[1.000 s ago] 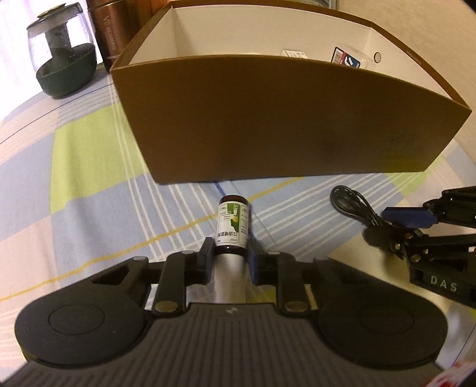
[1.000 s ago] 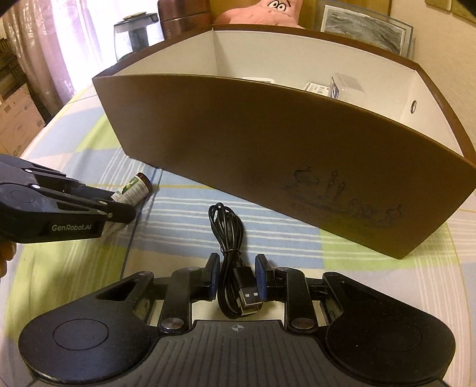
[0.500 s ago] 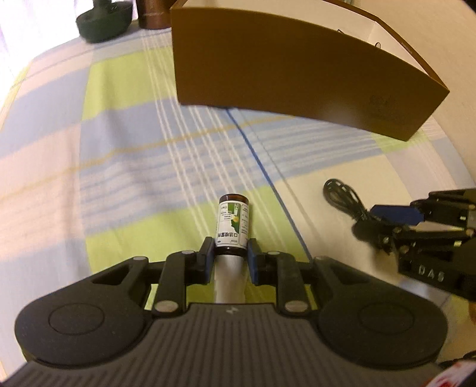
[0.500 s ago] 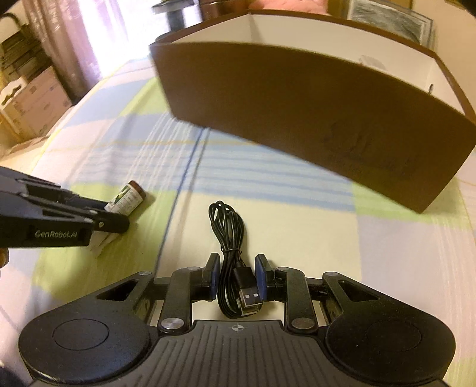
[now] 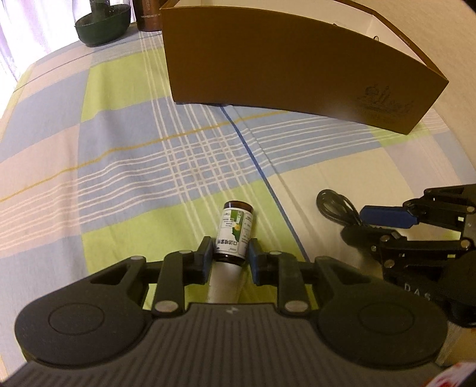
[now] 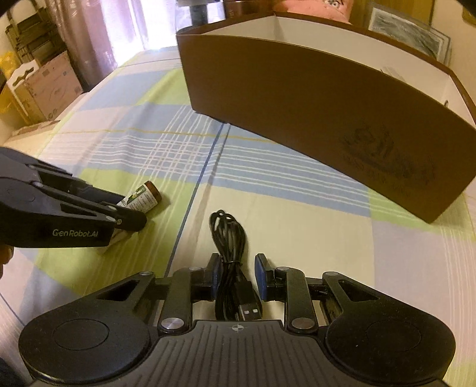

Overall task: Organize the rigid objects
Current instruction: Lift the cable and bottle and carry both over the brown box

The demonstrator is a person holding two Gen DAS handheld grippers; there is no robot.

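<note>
Surface: a checked cloth [image 5: 125, 166] in green, blue and cream squares is spread under everything; whether a table or a bed lies beneath cannot be told.
Box: a large brown cardboard box [image 5: 285, 68] with a white inside is set on the cloth, well apart from both grippers; a faint emblem is printed near its right end.
Left gripper: the left gripper [image 5: 229, 256] is seen low over a green square, its jaws clamped on the brown bottle.
Right gripper: the right gripper [image 6: 236, 275] is seen beside the left one, its jaws closed on the black cable.
Cable: a coiled black USB cable [image 6: 229, 235] is gripped near its plug end, the loop reaching forward and lying on the cream square.
Bottle: a small brown bottle [image 5: 235, 235] with a green and white label is held on its side, base pointing towards the box, silver neck back between the jaws.
Background: a dark green bowl-shaped base [image 5: 102, 25] and a brown canister [image 5: 147, 15] are set at the far edge, left of the box.
</note>
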